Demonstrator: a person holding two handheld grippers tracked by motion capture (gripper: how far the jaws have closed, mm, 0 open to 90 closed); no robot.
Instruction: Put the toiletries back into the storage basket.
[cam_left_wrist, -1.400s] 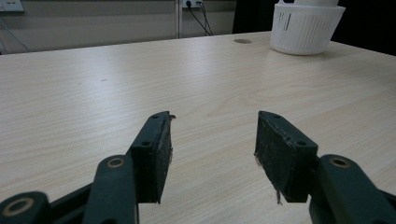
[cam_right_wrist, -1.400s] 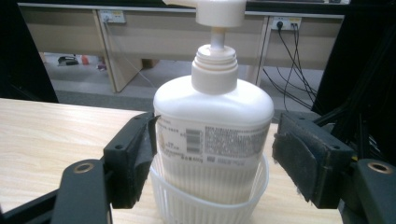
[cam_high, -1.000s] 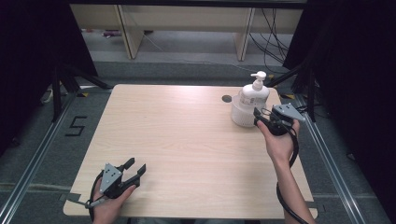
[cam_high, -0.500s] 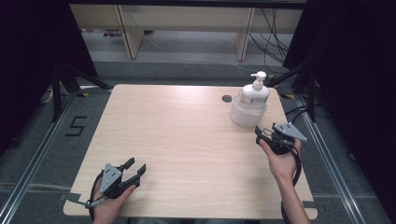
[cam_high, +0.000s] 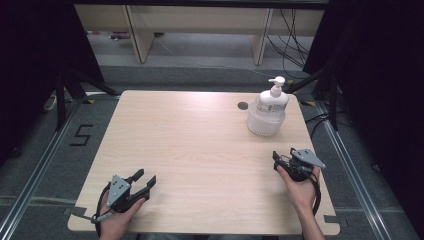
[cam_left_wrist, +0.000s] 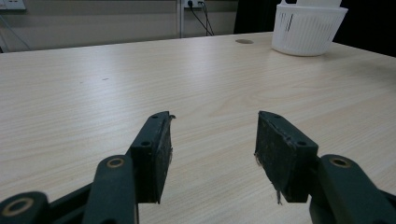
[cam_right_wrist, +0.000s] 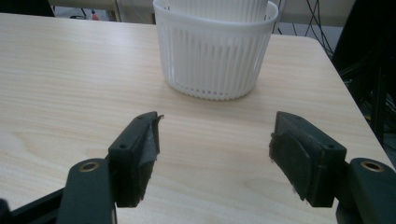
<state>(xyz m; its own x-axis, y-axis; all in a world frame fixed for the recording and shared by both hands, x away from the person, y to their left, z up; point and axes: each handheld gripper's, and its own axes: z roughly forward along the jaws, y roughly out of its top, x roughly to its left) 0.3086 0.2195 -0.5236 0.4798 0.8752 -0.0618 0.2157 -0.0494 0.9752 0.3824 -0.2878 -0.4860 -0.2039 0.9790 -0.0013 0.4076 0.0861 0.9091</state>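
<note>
A round white plastic basket (cam_high: 265, 121) with thin ribbed, slotted walls stands near the far right corner of the pale wood-grain table (cam_high: 200, 150), holding a white pump bottle (cam_high: 273, 98) upright. The right gripper (cam_high: 282, 162) sits near the table's right edge, well apart from the basket, black jaws spread wide and empty. The left gripper (cam_high: 145, 181), at the near left, is likewise wide open, gripping nothing.

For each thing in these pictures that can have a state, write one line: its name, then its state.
Left tongs: open, empty, low over the table.
Right tongs: open, empty, apart from the basket.
Pump bottle: upright, standing inside the basket.
White basket: upright on the table, holding the bottle.
</note>
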